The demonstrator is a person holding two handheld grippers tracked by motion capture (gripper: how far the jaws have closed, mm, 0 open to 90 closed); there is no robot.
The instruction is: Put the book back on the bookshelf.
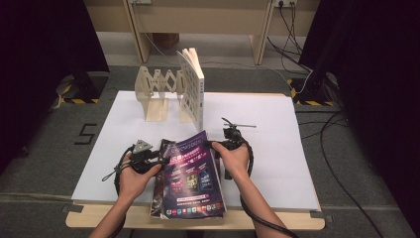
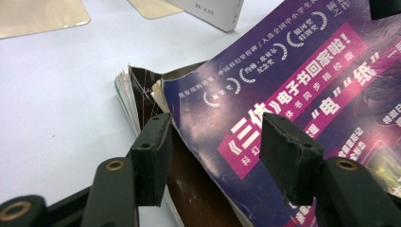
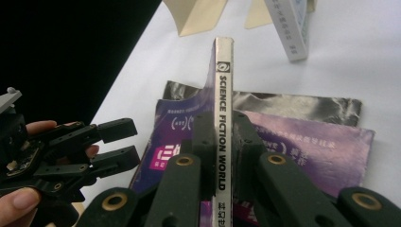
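Purple magazine (image 1: 194, 171): lifted off the stack of magazines (image 3: 302, 137) at the table's near edge; right gripper (image 3: 221, 142) clamps its spine; left gripper (image 2: 215, 146) spread, clear of the cover; risk: single-edge hold, pages may sag and slip out.

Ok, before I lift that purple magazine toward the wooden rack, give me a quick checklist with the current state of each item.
1. Right gripper clamped on the spine of the purple glossy magazine: ok, pads press both sides.
2. Left gripper released: ok, jaws stand open, the cover's edge between them unpressed.
3. Lifted magazine separated from the magazines underneath: ok, they lie flat below.
4. Pale wooden folding rack upright: ok.
5. White book standing in the rack: ok, though it leans.
6. Free slot wide enough for the magazine: cannot tell.
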